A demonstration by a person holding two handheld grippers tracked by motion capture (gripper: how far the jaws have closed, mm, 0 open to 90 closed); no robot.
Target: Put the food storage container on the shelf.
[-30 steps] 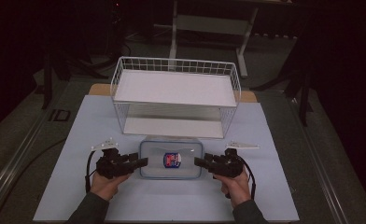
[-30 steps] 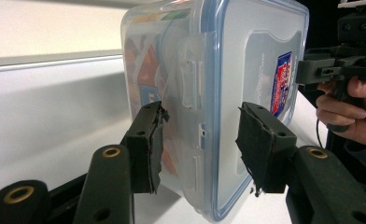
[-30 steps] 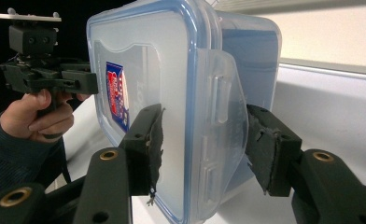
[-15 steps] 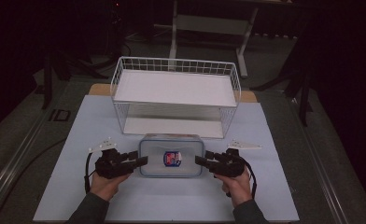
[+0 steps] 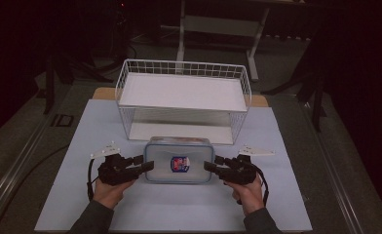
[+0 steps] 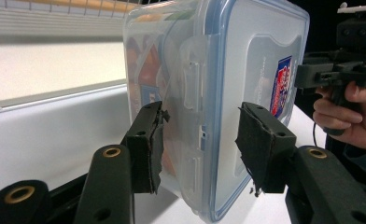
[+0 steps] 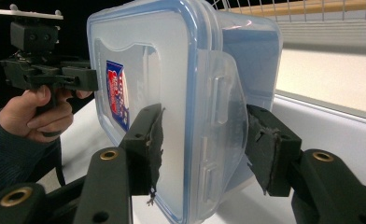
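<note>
**Two-Gripper Approach to a Lidded Container**

A clear plastic container point(image 5: 179, 160) with a blue-rimmed lid lies flat on the white tabletop point(image 5: 179, 209), just in front of the wire shelf rack point(image 5: 184, 100).

The left gripper point(image 5: 147, 166) stands at the container's left end and the right gripper point(image 5: 209, 166) at its right end. In each gripper view the jaws straddle a side latch flap with a gap showing at both pads. Both grippers are spread and grip nothing.

Judged step: a two-sided grasp of the container is being set up. The next move calls for both pairs of jaws to close evenly on the end walls or flaps.

The rack's lower tier, directly behind the container, is bare, as is its upper tier. The rack's front wire edge lies close to the container's far side. Bare tabletop extends on the container's near, left and right sides.
</note>
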